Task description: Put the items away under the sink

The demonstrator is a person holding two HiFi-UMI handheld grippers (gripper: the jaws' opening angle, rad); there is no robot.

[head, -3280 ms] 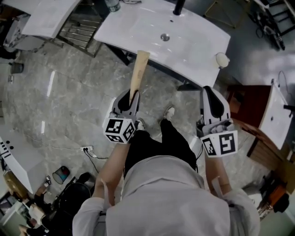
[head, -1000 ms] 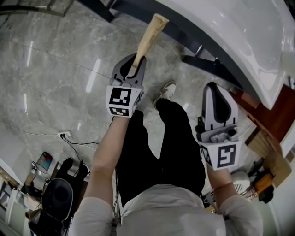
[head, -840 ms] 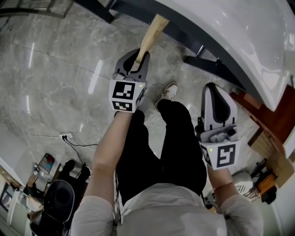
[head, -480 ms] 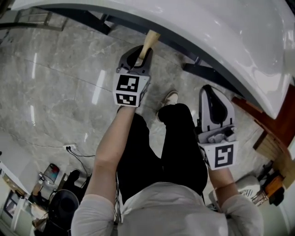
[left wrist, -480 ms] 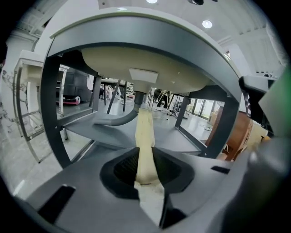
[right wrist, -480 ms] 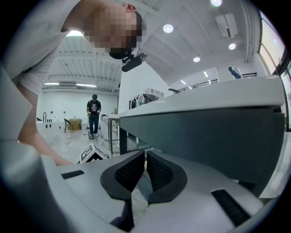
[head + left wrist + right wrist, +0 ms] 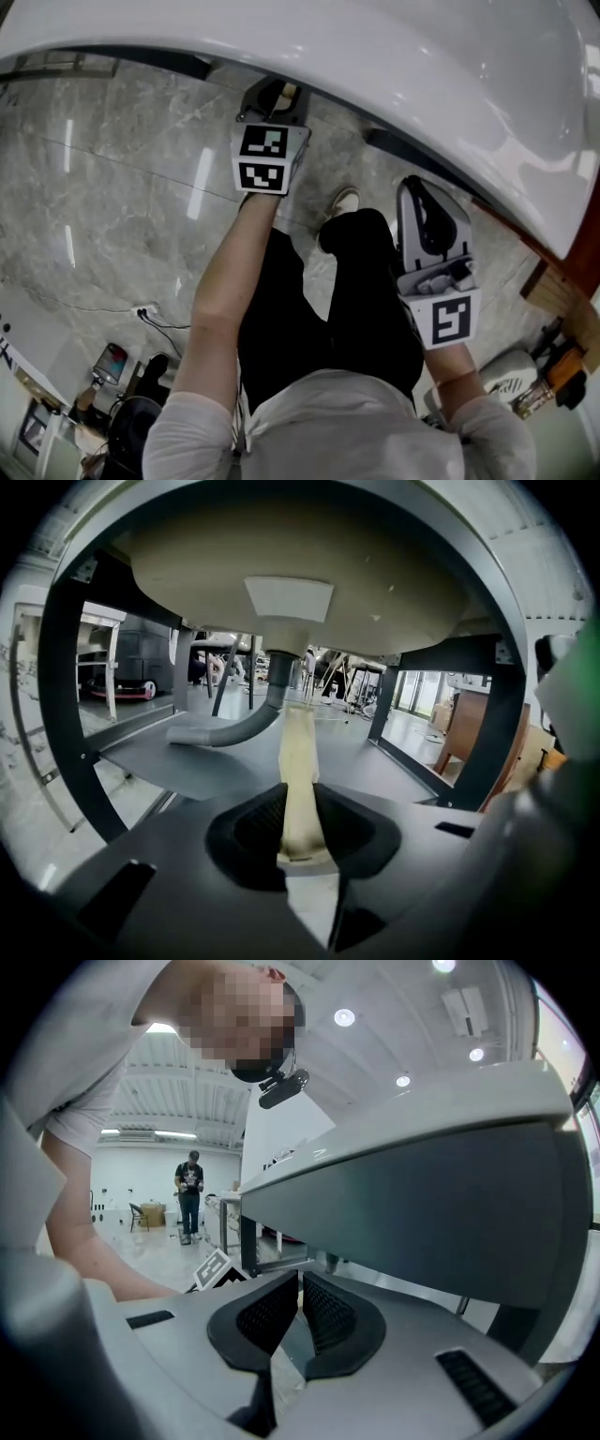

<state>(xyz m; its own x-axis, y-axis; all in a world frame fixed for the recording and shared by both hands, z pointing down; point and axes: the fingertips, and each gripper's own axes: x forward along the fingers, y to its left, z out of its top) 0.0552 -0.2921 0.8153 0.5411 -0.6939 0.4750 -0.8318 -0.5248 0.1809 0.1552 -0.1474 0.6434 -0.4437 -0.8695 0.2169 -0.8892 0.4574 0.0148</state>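
Far left, the left gripper is tucked under the lip of the white sink. From the head view you get its marker cube and the backs of its jaws, and that's about it, because the basin swallows nearly everything it carries. The left gripper view fills it in: the jaws are pinching a pale wooden tool by its near end, and the shaft runs straight ahead beneath the bowl, out over the dark shelf under the sink. Whether the far tip touches that shelf I can't tell. On the shelf itself lies a grey drain hose, curving up to the underside of the basin. Over on the right, the right gripper hangs outside the sink's edge, just beside the person's black trouser leg. Its own view shows the jaws pressed together with nothing between them.
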